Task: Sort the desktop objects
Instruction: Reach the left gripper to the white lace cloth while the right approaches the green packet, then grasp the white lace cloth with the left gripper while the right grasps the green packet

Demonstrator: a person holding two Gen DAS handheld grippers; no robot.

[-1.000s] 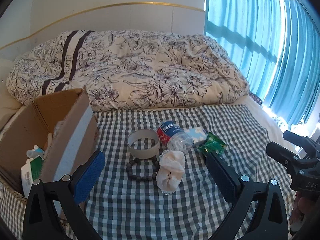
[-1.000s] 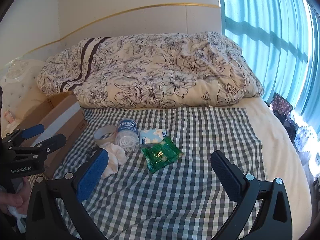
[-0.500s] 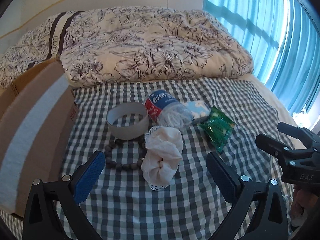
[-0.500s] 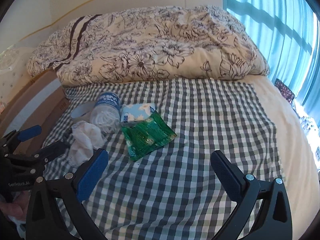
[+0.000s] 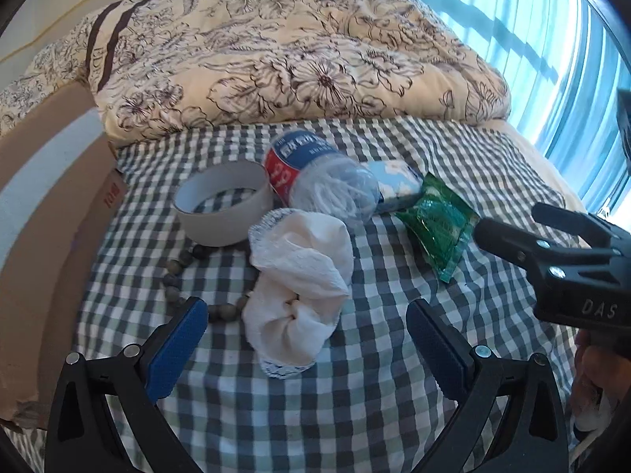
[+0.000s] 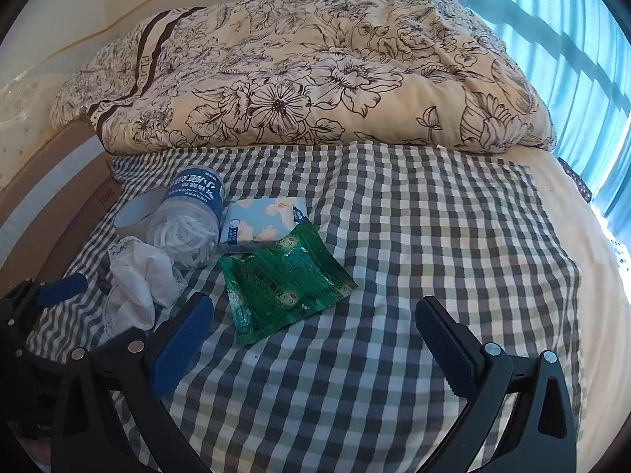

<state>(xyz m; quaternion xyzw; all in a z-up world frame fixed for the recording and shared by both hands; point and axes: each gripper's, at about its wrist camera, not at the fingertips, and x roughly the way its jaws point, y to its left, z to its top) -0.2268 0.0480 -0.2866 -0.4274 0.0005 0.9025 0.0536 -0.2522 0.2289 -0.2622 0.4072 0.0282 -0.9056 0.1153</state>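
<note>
Both jaws stand wide open and hold nothing: the left gripper (image 5: 305, 333) frames the white cloth (image 5: 301, 287) on the checked sheet (image 5: 355, 414), the right gripper (image 6: 315, 327) faces the green packet (image 6: 282, 282). I would lower the left one straight and close on the cloth only, avoiding the bead bracelet (image 5: 177, 272) partly under it.

Both hand-held grippers nearer the clutter, left (image 5: 305, 335) seemingly over white cloth (image 5: 299, 276)
</note>
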